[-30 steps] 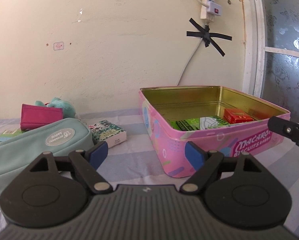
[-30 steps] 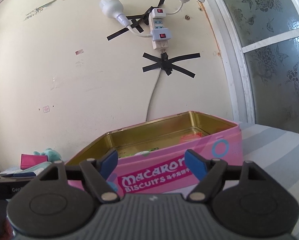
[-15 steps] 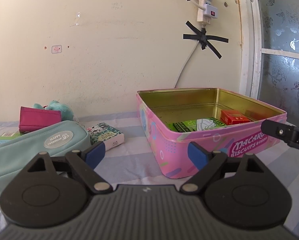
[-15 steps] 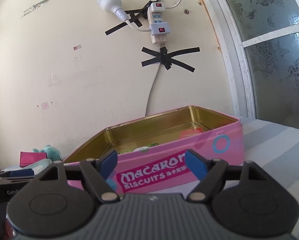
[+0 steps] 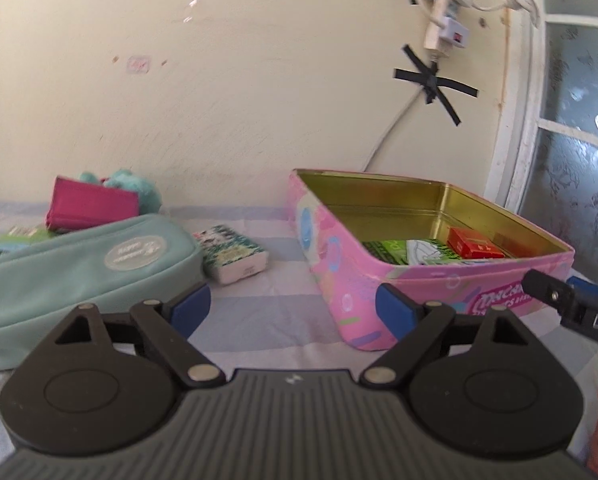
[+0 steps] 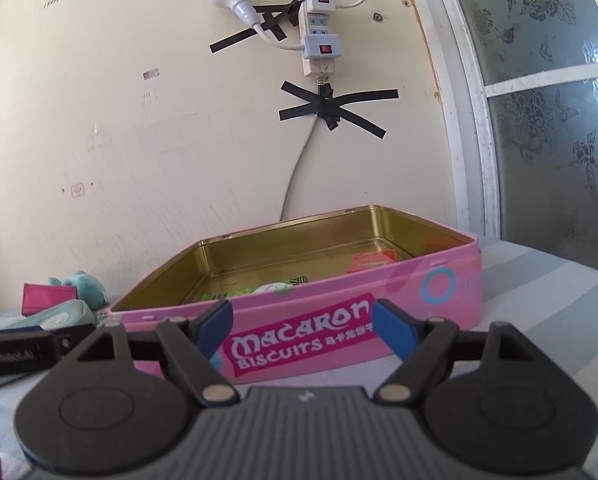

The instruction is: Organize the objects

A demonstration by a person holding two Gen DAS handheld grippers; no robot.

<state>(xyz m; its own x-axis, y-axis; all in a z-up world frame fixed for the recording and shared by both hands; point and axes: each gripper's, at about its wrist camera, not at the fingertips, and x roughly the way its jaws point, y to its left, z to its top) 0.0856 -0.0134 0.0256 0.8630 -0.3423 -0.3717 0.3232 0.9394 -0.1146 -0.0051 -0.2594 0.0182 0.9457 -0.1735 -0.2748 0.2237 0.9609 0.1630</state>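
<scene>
Currently, the left gripper (image 5: 293, 310) stands with its blue pads well apart and nothing between them; bare striped cloth (image 5: 267, 280) lies in the gap. Its left pad sits just in front of a teal pencil case (image 5: 79, 268), its right pad in front of the near corner of a pink biscuit tin (image 5: 339, 272).

The right gripper (image 6: 303, 326) is likewise spread wide and empty. It points at the long side wall of the biscuit tin (image 6: 339, 320), apart from it. In the left wrist view its black tip (image 5: 555, 294) shows at the right edge, just before the tin's front wall.

The tin stands open on the cloth, lid off. Inside lie a red box (image 5: 473, 243) near the right wall and a green packet (image 5: 403, 250) beside it.

Left of the tin, a small green patterned box (image 5: 235, 254) lies flat, just beside the pencil case. Behind the case lie a magenta pouch (image 5: 91, 208) and a teal plush toy (image 5: 135, 184).

On the wall (image 6: 139, 120) behind, a white power strip (image 6: 317, 36) is fixed with black tape (image 6: 335, 108).
</scene>
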